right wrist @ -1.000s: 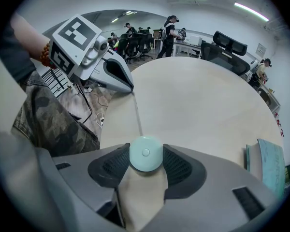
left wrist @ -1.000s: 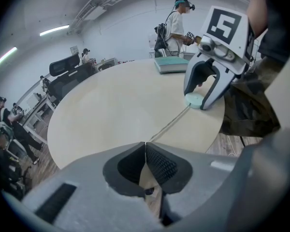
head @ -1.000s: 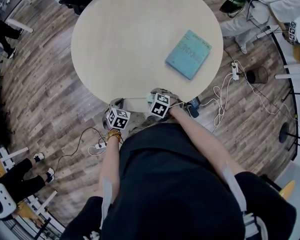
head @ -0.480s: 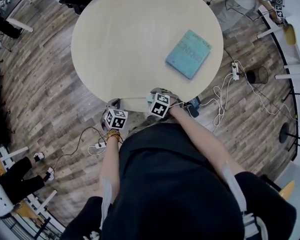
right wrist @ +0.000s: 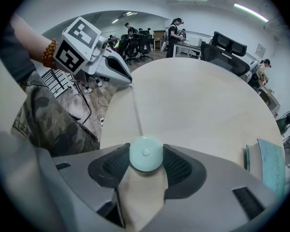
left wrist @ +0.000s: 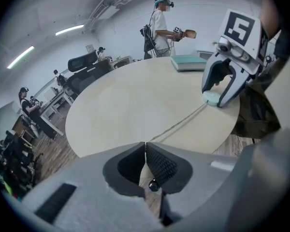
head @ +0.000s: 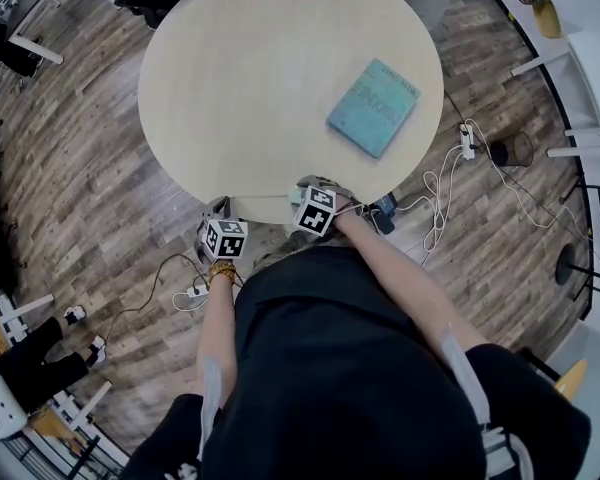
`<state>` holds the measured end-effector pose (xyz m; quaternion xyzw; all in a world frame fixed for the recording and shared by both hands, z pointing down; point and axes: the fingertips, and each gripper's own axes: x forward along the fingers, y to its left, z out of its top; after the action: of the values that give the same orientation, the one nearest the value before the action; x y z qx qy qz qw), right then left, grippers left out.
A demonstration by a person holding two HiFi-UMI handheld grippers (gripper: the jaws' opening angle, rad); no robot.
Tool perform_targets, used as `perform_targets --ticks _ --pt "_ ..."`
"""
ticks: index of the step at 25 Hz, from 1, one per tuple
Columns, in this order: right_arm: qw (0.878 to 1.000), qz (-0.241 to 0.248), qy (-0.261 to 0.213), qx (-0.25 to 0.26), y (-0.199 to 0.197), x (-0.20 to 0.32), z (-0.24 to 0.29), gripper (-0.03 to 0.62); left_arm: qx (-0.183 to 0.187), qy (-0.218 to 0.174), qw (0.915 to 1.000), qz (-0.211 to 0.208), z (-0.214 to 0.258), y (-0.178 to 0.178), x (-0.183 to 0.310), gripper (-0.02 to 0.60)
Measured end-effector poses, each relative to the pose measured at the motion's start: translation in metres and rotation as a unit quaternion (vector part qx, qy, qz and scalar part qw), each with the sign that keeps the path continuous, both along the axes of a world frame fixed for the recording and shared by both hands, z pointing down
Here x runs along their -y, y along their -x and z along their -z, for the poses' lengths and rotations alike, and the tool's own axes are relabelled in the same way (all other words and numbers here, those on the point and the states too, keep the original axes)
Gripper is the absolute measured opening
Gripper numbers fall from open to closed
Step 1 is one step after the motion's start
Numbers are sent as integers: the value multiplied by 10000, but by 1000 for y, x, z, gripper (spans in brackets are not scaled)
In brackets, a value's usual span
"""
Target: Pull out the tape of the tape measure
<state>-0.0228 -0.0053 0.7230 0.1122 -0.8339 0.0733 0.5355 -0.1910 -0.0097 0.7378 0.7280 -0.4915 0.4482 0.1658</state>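
The person stands at the near edge of a round pale table, a gripper in each hand, both pointing steeply down over the rim. The right gripper has the small round mint-green tape measure clamped between its ribbed pads, one pad on each side of the case, with the jaws standing wide around it. The case sits just above the tabletop near the edge closest to the person.

The left gripper is off to the person's left, just past the table's rim, with its jaws pressed together at the tips. A thin pale tape runs in a straight line from the case across the corner of the table to those tips, where it looks pinched between them. A small dark bead shows just behind the pads.

Further out on the table lies a teal book, well apart from both grippers. Cables trail over the wood floor beside the table
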Motion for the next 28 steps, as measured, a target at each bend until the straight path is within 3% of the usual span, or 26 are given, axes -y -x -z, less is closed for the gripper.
perform_targets --ticks 15,28 --pt "10000 7 16 -22 -1 -2 0 215 85 -36 9982 595 -2 27 -5 20" --pt "10000 19 12 -28 1 0 -1 215 -25 -9 9861 1663 -3 72 -15 20"
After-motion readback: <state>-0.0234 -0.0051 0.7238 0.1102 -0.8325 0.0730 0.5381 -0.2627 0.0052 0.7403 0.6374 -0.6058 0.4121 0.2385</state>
